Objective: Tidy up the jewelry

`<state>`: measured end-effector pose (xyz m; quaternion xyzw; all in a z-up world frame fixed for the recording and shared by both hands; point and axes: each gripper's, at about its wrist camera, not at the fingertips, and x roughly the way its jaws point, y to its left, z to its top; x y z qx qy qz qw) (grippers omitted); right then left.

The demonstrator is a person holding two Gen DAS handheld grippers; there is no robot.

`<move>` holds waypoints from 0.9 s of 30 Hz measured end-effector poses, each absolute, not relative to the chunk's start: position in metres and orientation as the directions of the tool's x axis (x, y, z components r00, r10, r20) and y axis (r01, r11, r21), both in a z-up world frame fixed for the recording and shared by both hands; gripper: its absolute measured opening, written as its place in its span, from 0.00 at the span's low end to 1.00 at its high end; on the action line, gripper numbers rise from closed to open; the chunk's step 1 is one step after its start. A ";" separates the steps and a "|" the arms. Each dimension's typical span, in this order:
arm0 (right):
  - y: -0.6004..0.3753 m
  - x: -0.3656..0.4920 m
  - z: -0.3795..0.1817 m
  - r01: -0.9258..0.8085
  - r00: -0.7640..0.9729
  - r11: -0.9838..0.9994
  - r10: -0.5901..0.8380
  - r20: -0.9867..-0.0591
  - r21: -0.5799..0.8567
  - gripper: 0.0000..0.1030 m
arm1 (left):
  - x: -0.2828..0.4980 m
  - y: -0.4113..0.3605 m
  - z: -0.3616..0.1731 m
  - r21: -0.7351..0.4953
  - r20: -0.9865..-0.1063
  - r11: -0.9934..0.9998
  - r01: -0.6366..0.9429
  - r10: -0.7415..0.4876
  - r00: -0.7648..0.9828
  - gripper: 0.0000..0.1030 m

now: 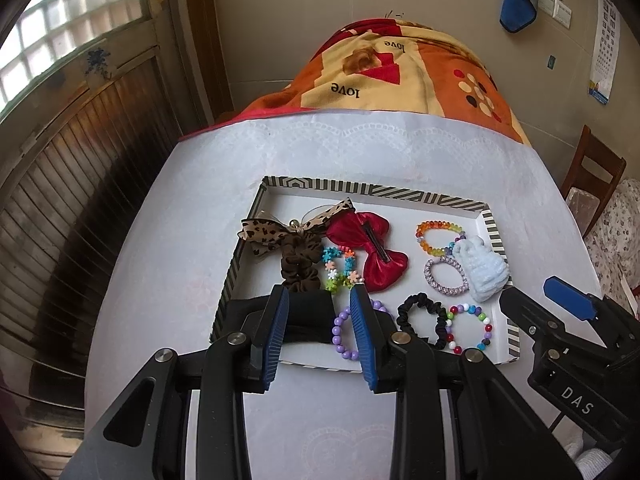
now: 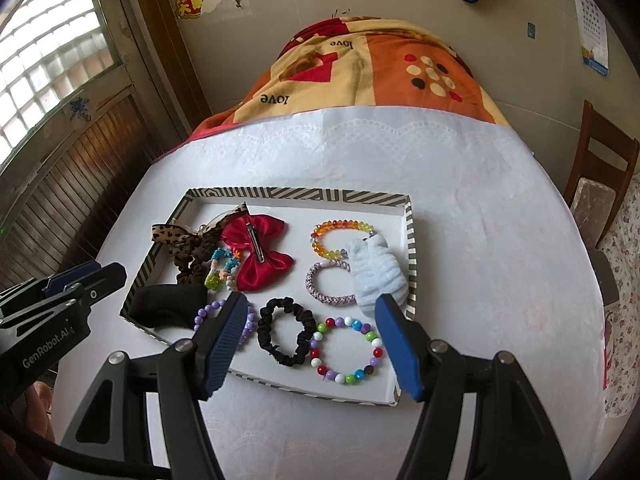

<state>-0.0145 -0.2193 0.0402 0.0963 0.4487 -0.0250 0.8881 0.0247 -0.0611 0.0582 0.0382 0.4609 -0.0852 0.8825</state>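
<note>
Left wrist view. Striped tray (image 1: 494,224) sits mid-table on a white cloth (image 1: 168,240). Left gripper (image 1: 320,304) hangs over the tray's near-left corner, jaws partly apart, nothing clamped; a black fabric piece (image 1: 308,312) lies below the gap, contact not clear. The right pad crosses a purple bead bracelet (image 1: 340,336). At 12 o'clock from the tips: brown scrunchie (image 1: 298,268), leopard bow (image 1: 276,232), flower-bead bracelet (image 1: 340,268), red satin bow (image 1: 376,256). Toward 2 o'clock: orange-yellow bead bracelet (image 1: 436,236), lilac woven bracelet (image 1: 446,276), pale blue fluffy clip (image 1: 486,272). At 3 o'clock: black scrunchie (image 1: 424,320) and multicolour bead bracelet (image 1: 472,328), touching. Right gripper (image 1: 536,296) enters at 3 o'clock, over the tray's right rim. Bare cloth lies at 9 o'clock up to the table edge; an orange blanket (image 1: 400,80) covers the far end.

Right wrist view. Right gripper (image 2: 312,312) stands wide open and empty, framing the black scrunchie (image 2: 284,332) and multicolour bracelet (image 2: 348,348). Its left pad overlaps the purple bracelet (image 2: 204,314); its right tip sits just beside the fluffy clip (image 2: 376,276). Left gripper (image 2: 86,276) comes in at 9 o'clock, beside the tray's left rim (image 2: 152,260). Tray items sit crowded at left, looser at right. Open cloth (image 2: 500,260) runs from 1 to 4 o'clock; a wooden chair (image 2: 600,168) stands past the table edge.
</note>
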 end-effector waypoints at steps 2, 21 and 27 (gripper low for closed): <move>-0.219 -0.014 0.042 0.126 0.597 0.981 0.043 -0.801 0.146 0.67 | 0.025 -0.061 0.059 -0.011 -0.819 0.983 0.186 -0.115 0.562 0.23; -0.219 -0.014 0.041 0.119 0.589 0.983 0.041 -0.807 0.136 0.68 | 0.025 -0.060 0.058 -0.018 -0.823 0.984 0.180 -0.116 0.557 0.23; -0.219 -0.014 0.038 0.119 0.582 0.983 0.043 -0.812 0.137 0.68 | 0.025 -0.062 0.057 -0.019 -0.825 0.983 0.181 -0.118 0.553 0.23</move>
